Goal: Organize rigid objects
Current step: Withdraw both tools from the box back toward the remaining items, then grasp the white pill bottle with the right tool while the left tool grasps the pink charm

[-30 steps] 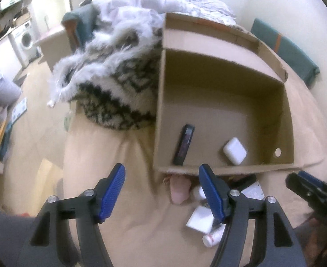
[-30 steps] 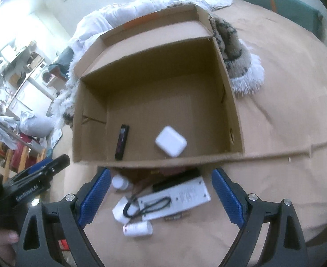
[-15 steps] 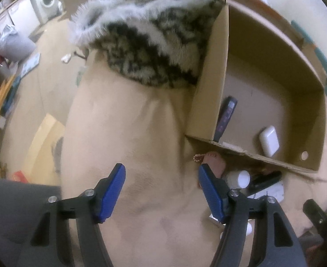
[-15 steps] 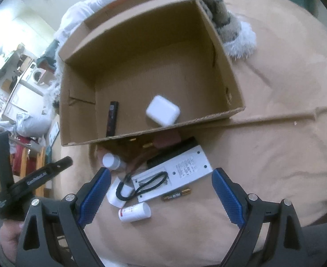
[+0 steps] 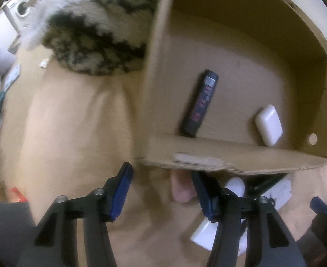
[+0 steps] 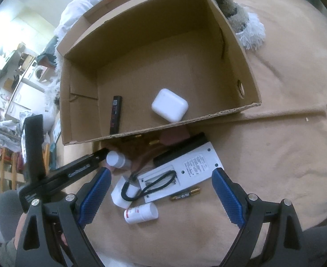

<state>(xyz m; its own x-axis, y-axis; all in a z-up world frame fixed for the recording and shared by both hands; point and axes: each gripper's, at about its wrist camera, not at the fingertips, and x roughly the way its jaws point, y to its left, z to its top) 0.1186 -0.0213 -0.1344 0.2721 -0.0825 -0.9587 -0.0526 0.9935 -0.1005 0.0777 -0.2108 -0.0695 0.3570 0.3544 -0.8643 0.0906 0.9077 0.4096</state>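
Note:
An open cardboard box [image 5: 208, 153] [image 6: 208, 118] sits on the tan bedcover, with a black stick-shaped device [image 5: 201, 102] [image 6: 115, 114] and a white earbud case [image 5: 269, 124] [image 6: 170, 108] inside. My left gripper [image 5: 163, 187] hangs low just before the box's front wall, its jaws closing. A blurred pink object [image 5: 182, 189] lies between them by the right pad, with no pad pressing on it. My right gripper [image 6: 161, 200] stands open above a white remote [image 6: 183, 169] lying face down, a black cord loop [image 6: 150, 187], a battery [image 6: 185, 194] and a small white tube [image 6: 141, 213].
A white-capped bottle [image 6: 116, 159] [image 5: 235, 185] stands beside the left gripper's finger [image 6: 83, 169]. A furry patterned blanket [image 5: 92, 35] is heaped against the box's left wall. The bedcover [image 6: 285, 155] stretches to the right. Room furniture shows far left.
My left gripper has sunk toward the bedcover in front of the box, and its jaws have narrowed. The right gripper has dipped slightly; the loose items now lie between its fingers.

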